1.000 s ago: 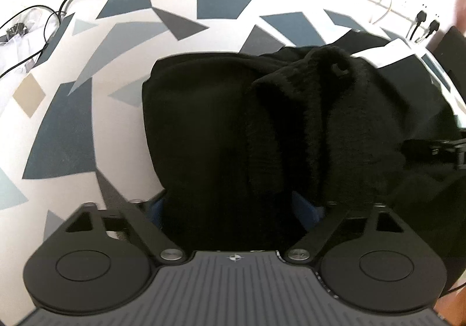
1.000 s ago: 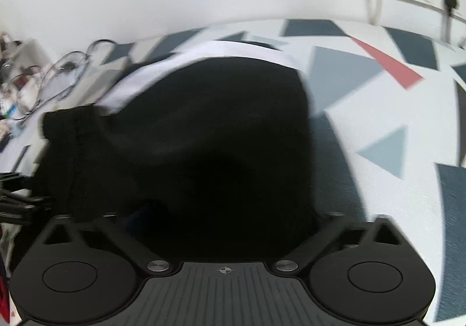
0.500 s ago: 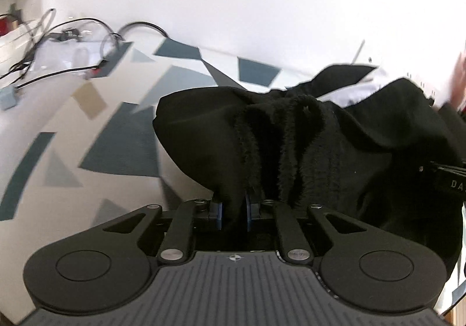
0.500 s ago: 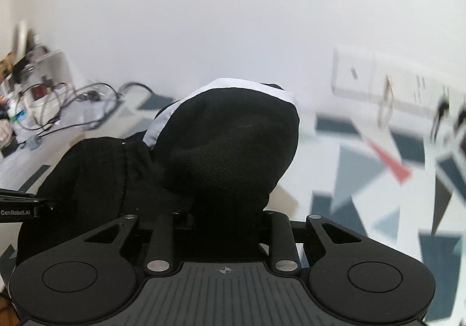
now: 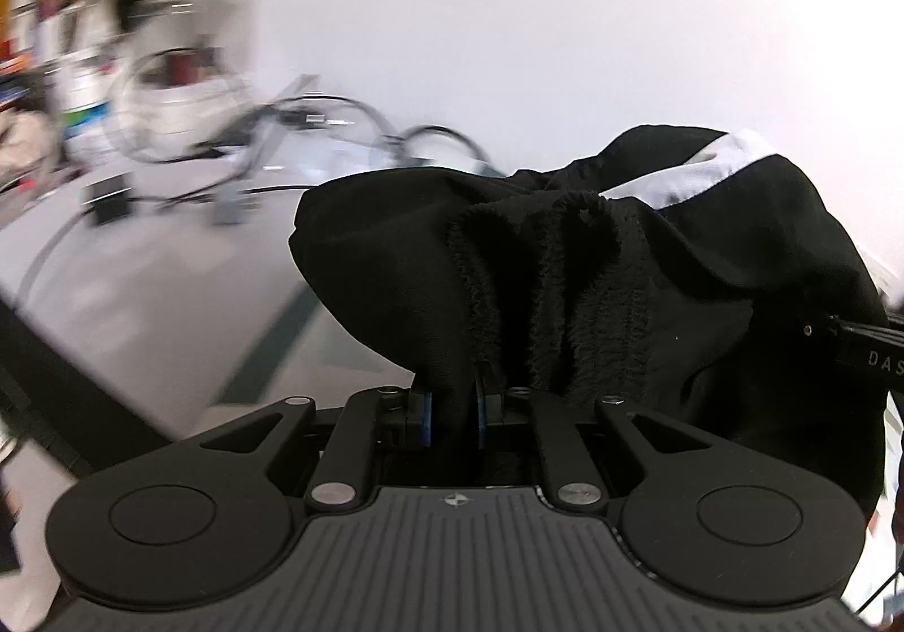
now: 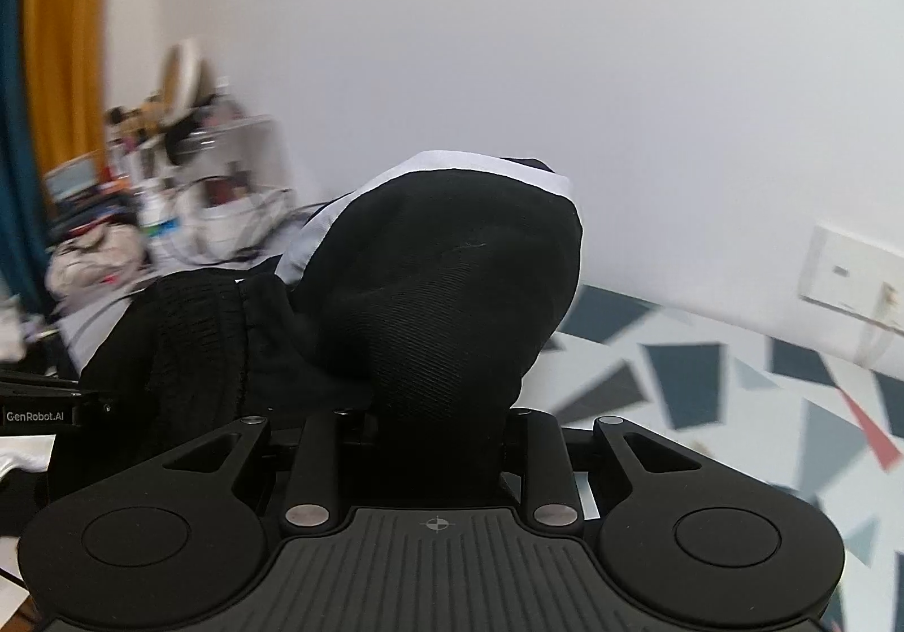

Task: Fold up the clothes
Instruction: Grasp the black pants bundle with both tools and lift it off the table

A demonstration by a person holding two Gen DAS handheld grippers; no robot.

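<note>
Pinched between the blue-padded fingers (image 5: 425,414) of the left gripper (image 5: 452,414) is a bunch of black cloth, the pads drawn in close with only the fabric between them. On the right gripper (image 6: 438,440) the fingertips are buried under cloth, but the linkage is drawn in tight around a thick wad, so I judge it clamped on the same garment.

Both grips belong to one black garment (image 5: 593,282) with a white stripe (image 5: 678,180) and a fuzzy inner lining. It hangs bunched between the two grippers, held up off the patterned table (image 6: 706,378); none of it lies flat in either view. The other gripper shows at the edge of each picture, so the two are holding it close together.

As to progress: the garment is crumpled, not squared or stacked, so no finished fold shows. Whether it is being lifted to spread out, or carried over mid-fold, the pictures do not settle. What is left, in my judgement, is to get it flat and folded neatly.

Beyond it, cables (image 5: 339,146) and blurred clutter (image 6: 169,169) sit along the white wall.
</note>
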